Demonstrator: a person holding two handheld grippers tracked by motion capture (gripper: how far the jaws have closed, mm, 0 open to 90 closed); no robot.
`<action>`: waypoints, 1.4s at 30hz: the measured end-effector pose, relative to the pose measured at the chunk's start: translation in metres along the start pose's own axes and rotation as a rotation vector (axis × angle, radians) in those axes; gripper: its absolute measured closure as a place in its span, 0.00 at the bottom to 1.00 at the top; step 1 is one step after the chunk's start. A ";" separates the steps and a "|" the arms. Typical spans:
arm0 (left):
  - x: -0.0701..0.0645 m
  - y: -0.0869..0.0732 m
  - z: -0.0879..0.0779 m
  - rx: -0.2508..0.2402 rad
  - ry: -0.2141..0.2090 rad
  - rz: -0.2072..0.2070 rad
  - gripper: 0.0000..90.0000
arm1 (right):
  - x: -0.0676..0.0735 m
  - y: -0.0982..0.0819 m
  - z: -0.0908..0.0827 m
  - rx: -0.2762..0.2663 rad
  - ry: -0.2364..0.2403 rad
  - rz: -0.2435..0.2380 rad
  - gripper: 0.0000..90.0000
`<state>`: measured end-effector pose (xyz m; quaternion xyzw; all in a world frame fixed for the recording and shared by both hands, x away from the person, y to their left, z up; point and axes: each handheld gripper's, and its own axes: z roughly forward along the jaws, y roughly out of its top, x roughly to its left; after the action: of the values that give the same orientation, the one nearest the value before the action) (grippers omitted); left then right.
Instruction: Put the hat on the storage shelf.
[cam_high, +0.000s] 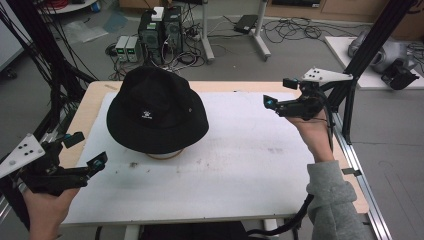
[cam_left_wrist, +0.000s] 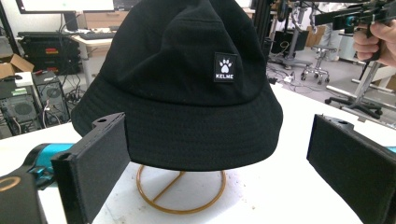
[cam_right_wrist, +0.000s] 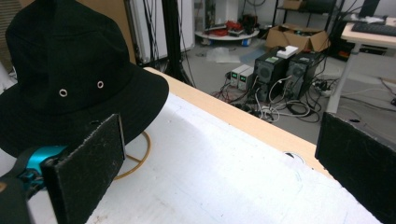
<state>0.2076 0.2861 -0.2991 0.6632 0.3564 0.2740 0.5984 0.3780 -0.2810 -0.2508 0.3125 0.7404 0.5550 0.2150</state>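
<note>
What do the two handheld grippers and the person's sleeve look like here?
Both the left gripper and right gripper are black with teal fingertip accents, each topped by a grey three-cornered plate with dark dots. The right arm wears a grey sleeve, and a black cable trails below it.

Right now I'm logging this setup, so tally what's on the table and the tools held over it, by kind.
Black bucket hat: 1
Wire stand under the hat: 1
White mat covering the tabletop: 1
Handheld grippers, both open and empty: 2, the left gripper and the right gripper
Total: 5
</note>
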 end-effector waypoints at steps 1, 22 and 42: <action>0.000 0.000 0.000 0.000 0.000 0.001 0.07 | 0.000 -0.003 -0.002 0.003 -0.002 0.011 0.01; -0.001 0.001 -0.001 -0.004 0.001 0.002 0.07 | 0.014 -0.040 -0.034 -0.035 -0.003 0.012 0.01; -0.002 0.003 -0.002 -0.018 0.024 0.008 0.07 | 0.016 -0.059 -0.036 -0.021 -0.011 0.003 0.01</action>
<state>0.2050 0.2855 -0.2961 0.6559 0.3585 0.2873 0.5989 0.3292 -0.3058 -0.2963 0.3144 0.7327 0.5615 0.2214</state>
